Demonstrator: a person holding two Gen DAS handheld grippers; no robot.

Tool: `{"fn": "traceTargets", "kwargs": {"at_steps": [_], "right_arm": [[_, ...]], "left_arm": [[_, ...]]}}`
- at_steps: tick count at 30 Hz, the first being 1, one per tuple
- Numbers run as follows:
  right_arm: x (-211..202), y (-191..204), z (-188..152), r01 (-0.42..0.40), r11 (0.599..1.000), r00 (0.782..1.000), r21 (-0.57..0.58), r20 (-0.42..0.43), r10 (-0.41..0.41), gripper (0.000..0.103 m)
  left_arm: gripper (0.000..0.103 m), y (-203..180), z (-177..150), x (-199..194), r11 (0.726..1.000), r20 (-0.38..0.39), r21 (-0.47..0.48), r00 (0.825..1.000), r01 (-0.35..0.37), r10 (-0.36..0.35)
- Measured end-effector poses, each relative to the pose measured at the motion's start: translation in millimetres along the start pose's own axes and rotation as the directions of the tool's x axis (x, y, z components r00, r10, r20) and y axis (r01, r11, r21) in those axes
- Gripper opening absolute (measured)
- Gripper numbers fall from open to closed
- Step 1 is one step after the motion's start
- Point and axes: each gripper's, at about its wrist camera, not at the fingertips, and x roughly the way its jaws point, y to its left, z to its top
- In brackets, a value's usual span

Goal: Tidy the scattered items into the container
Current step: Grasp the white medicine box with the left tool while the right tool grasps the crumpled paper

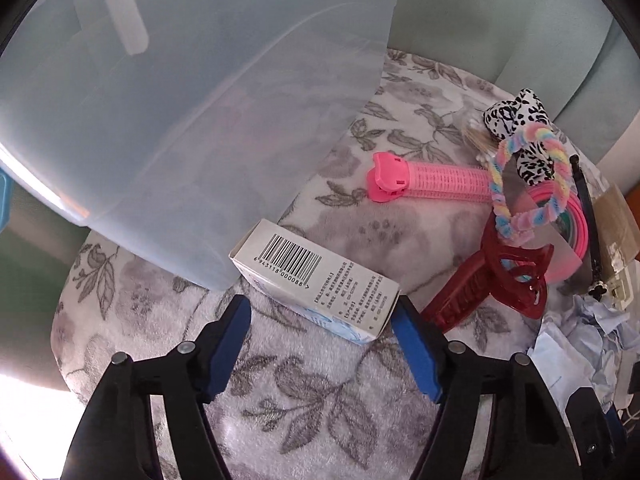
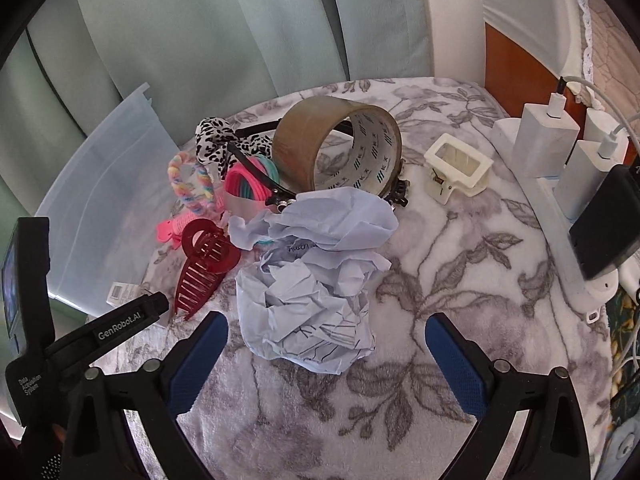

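- Nearest to me on the left side, my left gripper [image 1: 320,320] points down at the small white cardboard box with a barcode [image 1: 316,280]; the box's near end sits between my blue pads [image 1: 230,354], which stand a little off its sides, so nothing is grasped.
- That box lies on the grey-and-white floral fleece cloth [image 1: 304,412], its far corner touching the wall of the translucent pale-blue plastic container [image 1: 192,120].
- The container fills the far left of my left view; through its cloudy wall I cannot tell what is inside.
- Right of the box lie a dark red plastic claw clip [image 1: 492,280], a pink plastic hair roller clip [image 1: 424,180], a pastel rainbow twisted scrunchie [image 1: 520,184] and a black-and-white leopard-print fabric piece [image 1: 516,120], all outside the container.
- On the right side, my right gripper [image 2: 326,344] is spread wide, released, with the crumpled pale-blue paper ball [image 2: 316,280] just beyond and between the fingertips, not pressed.
- Behind the paper stands a brown roll of packing tape [image 2: 340,144] on its edge, a black thin hair band [image 2: 256,168] and pink and teal thin hair ties [image 2: 244,184] beside it.
- Far right of the tape sits a cream rectangular plastic clip [image 2: 458,168]; white chargers [image 2: 548,136] stand at the cloth's right edge.
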Motion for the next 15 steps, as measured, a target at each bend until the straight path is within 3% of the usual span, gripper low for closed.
{"fn": "traceTargets", "kwargs": {"at_steps": [5,11,15], "right_arm": [[14,2,7,0.001,1.000,1.000,-0.008,-0.005,-0.001,0.099],[27,1,15,-0.011,1.000,1.000,0.007,-0.006,0.011,0.099],[28,4,16,-0.036,0.999,0.999,0.016,-0.011,0.036,0.086]], "left_arm": [[0.059,1,2,7,0.999,0.002,-0.018,1.000,-0.027,0.027],[0.056,4,3,10,0.999,0.008,-0.024,1.000,-0.030,0.030],[0.048,6,0,5,1.000,0.010,-0.009,1.000,-0.003,0.003]]}}
